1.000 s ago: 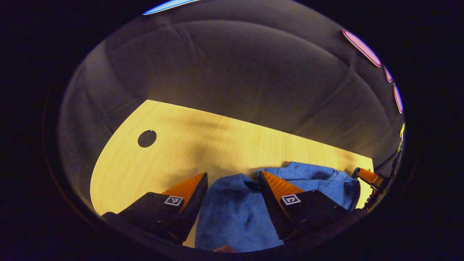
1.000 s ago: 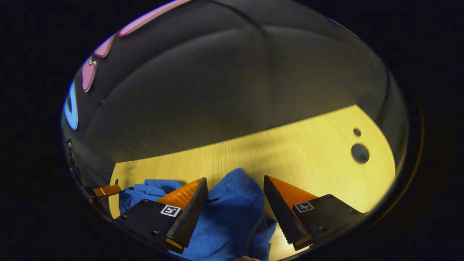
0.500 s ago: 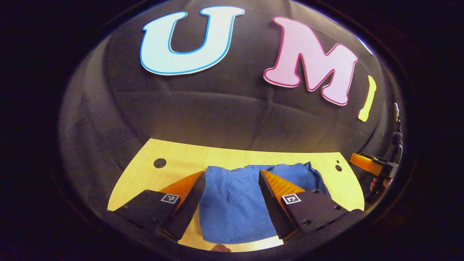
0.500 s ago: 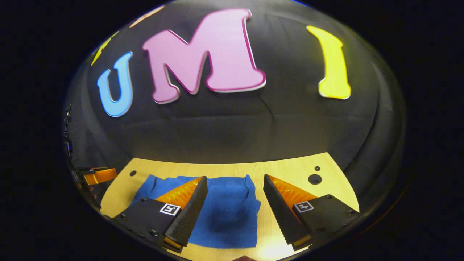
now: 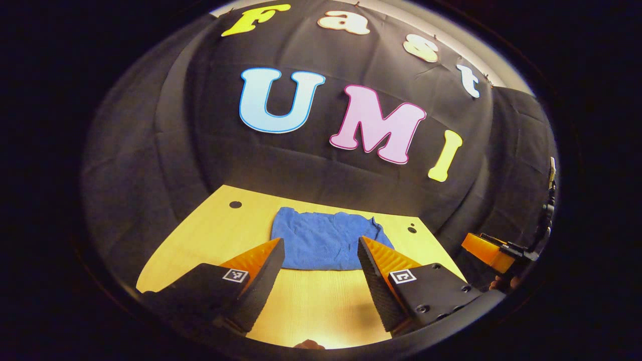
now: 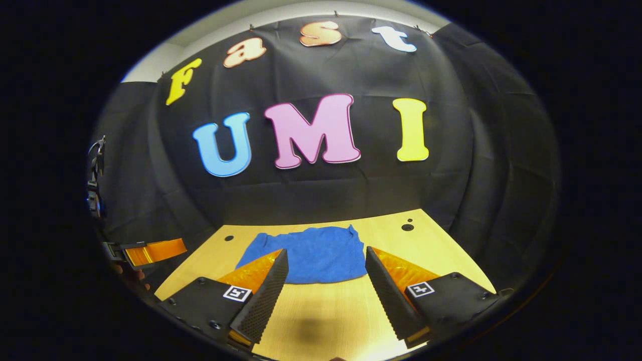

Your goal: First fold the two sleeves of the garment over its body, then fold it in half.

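garment [image 5: 326, 239]: blue, lying folded on the desk [image 5: 311, 301], long axis 9-to-3.
left gripper [image 5: 321, 250]: held wide, nothing gripped; garment at 12 o'clock, apart.
right gripper [image 6: 326, 259]: held wide, nothing gripped; garment at 12 o'clock.

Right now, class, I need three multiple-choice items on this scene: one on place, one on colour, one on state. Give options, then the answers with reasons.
1. Where is the garment?
A. Flat on the table
B. Held between the jaws
C. Hung on the wall

2. What colour is the garment?
A. Red
B. Blue
C. White

3. How do the left gripper's jaws stand?
A. Shut on the garment
B. Shut on nothing
C. Open

Answers: 1 A, it lies on the wood beyond both grippers. 2 B, the cloth is blue in both views. 3 C, table and cloth show between the spread jaws, as with the right gripper.
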Demonstrator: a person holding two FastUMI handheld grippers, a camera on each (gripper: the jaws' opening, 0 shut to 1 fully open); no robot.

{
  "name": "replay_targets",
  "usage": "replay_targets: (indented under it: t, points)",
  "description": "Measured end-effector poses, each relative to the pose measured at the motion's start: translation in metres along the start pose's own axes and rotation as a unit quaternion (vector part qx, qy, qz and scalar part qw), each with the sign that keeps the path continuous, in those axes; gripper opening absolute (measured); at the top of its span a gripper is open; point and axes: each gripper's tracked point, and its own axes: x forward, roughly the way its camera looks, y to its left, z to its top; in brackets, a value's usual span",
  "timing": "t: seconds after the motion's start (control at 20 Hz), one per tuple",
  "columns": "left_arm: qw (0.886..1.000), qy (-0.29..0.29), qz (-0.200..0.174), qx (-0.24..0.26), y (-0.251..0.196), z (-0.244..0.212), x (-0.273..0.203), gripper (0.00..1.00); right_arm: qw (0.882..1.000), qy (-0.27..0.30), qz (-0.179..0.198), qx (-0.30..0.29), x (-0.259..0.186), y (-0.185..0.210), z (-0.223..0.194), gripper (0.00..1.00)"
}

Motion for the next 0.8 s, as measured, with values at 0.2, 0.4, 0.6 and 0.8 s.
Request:
replay_targets:
  t: [0.2,0.4,0.6,0.8]
  points:
    - [0.997,-0.062,-0.026,0.033,-0.025,0.004,-0.059,0.82,1.000,0.007,0.000,0.011,-0.063,0.002,-0.013,0.97]
    - [0.996,-0.069,-0.033,0.052,-0.052,-0.012,-0.102,0.84,0.999,0.003,0.002,0.044,-0.095,0.009,-0.027,0.97]
    - [0.996,-0.069,-0.038,0.040,-0.063,-0.020,-0.127,0.82,0.999,0.005,0.019,0.033,-0.105,0.020,-0.033,0.97]
    - [0.995,-0.076,-0.021,0.058,-0.056,-0.019,-0.133,0.82,0.999,-0.002,0.040,0.028,-0.095,0.028,-0.033,0.97]
